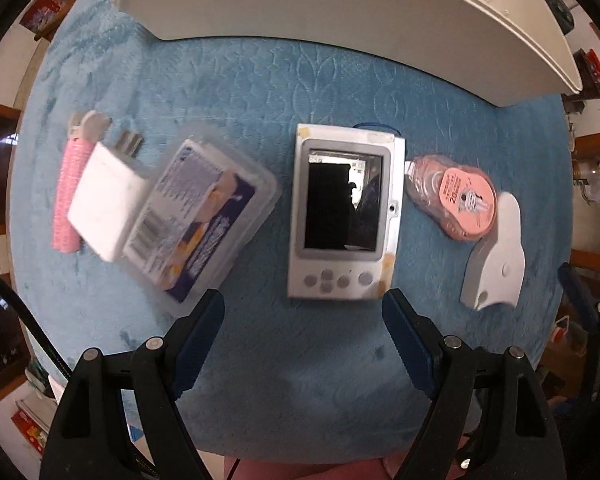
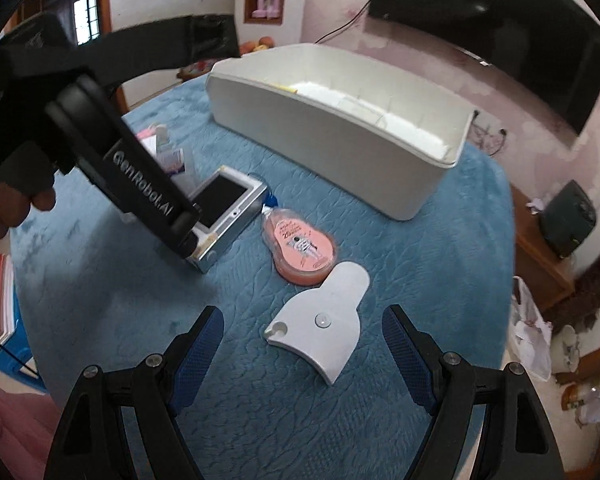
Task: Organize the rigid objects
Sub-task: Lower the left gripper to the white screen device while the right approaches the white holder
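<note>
**Both grippers poised over the row of loose objects, nothing yet picked up**

The left gripper [image 1: 302,312] was spread wide and empty, its blue-padded fingers [image 1: 198,336] hanging just short of the near edge of the silver handheld device with a dark screen and grey buttons [image 1: 342,216], which lay flat on the blue quilted cloth [image 1: 300,380]. The right gripper [image 2: 302,334] was likewise spread and empty, and framed the flat white plastic piece with a flared base [image 2: 320,320]. Touching that piece's narrow end lay the pink teardrop-shaped packet in clear wrap [image 2: 300,248]. To the left of the device sat a clear plastic box with a purple label [image 1: 200,220], a white power adapter [image 1: 104,204] leaning on it, and a pink ridged roller [image 1: 66,196] alongside. The long white plastic bin [image 2: 340,148] stood open at the far edge of the cloth, well apart from the row. The step in hand appeared to be the approach before a first grasp. The next move would call for lowering either gripper until its fingers flanked its object, pinching it, then carrying it to the bin.
</note>
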Demonstrator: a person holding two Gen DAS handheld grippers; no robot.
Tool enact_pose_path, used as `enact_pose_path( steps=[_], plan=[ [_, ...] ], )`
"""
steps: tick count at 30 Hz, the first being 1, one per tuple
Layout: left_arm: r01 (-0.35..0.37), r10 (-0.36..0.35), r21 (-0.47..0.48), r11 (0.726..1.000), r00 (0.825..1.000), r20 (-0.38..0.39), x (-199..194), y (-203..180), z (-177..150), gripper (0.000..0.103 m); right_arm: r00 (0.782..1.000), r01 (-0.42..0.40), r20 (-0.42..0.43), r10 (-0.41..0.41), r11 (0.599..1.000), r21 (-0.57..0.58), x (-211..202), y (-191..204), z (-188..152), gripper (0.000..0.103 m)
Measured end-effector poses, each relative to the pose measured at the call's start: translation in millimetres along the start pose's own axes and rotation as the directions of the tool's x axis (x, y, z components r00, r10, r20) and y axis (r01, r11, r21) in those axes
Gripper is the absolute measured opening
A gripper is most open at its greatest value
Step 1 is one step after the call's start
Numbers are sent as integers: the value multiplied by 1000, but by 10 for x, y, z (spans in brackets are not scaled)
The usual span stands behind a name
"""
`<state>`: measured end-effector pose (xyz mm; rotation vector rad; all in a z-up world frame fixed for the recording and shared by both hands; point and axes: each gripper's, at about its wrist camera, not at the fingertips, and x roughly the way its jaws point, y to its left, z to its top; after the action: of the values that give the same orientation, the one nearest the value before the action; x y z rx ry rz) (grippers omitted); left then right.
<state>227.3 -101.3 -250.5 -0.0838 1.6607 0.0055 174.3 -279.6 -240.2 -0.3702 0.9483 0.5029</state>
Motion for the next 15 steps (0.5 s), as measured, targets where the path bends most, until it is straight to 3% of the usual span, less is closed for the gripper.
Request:
enact_pose_path(
  steps=[7, 15],
  plan=[
    [1, -1, -10, 1000, 1000, -22, 82, -41, 161, 84, 995, -81, -54, 79, 996, -35, 203, -146, -45, 82],
    [10, -11, -35, 999, 1000, -29, 144, -44, 368, 84, 991, -125, -80, 111, 971, -202, 287, -87, -105, 82]
  ],
)
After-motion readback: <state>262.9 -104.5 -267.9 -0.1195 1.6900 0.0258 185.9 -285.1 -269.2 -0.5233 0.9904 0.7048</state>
